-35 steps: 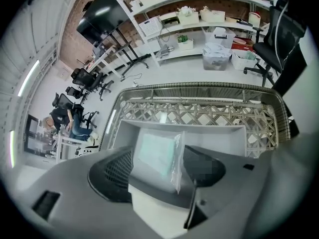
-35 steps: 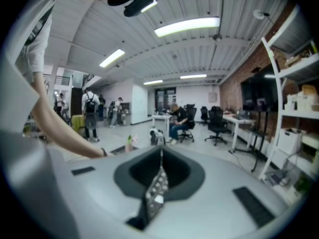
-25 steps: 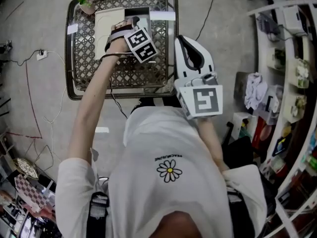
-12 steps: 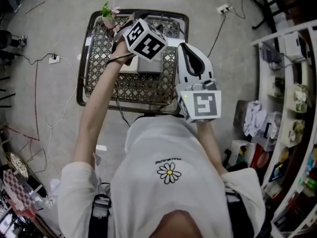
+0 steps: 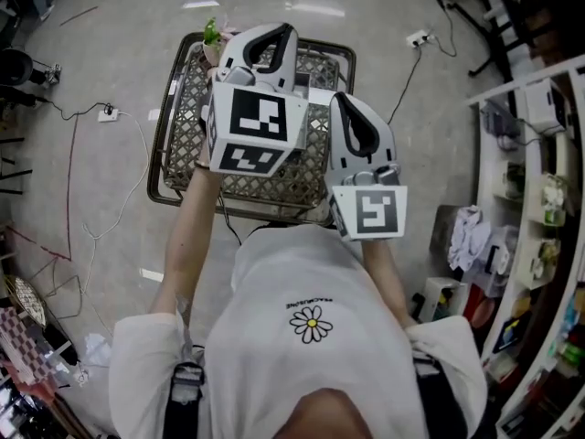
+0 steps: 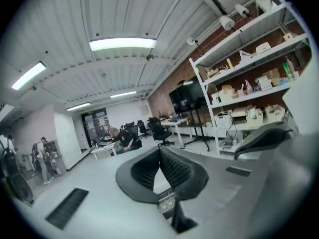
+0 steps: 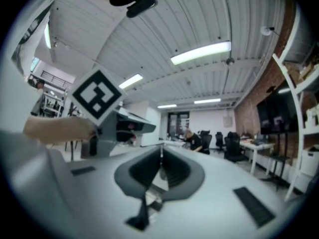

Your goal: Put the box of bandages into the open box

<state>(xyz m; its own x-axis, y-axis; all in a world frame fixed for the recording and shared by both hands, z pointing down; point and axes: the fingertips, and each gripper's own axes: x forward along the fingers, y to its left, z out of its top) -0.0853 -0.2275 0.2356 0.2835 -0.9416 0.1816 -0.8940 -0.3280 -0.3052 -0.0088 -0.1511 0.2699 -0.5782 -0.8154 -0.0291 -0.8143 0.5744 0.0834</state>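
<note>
Now, starting at the left, the left gripper (image 6: pixel 160 154) has its jaws clenched tip to tip with nothing between them. Its own view looks past them at a ceiling, shelves (image 6: pixel 254 78) and far-off desks, not at any box. The right gripper (image 7: pixel 161 159) is likewise clenched on nothing; beyond its jaws and to their left stands the other gripper's marker cube, with the person's hand (image 7: pixel 52 128) below it. The box of bandages shows in no view. In the head view the raised left gripper covers the middle of the lattice bench (image 5: pixel 181 144), so I judge the box lies somewhere below those jaws; whether it already sits in the open box I cannot tell. Such a box should be light and stiff at its edges, easy to dent on its broad faces, with smooth card that may slip. The jaws would best close gently across its two narrow sides, near the middle. Only the head view shows the bench and the small plant (image 5: pixel 212 33) at its far corner; only the gripper views show that both pairs of jaws meet and hold nothing.
</note>
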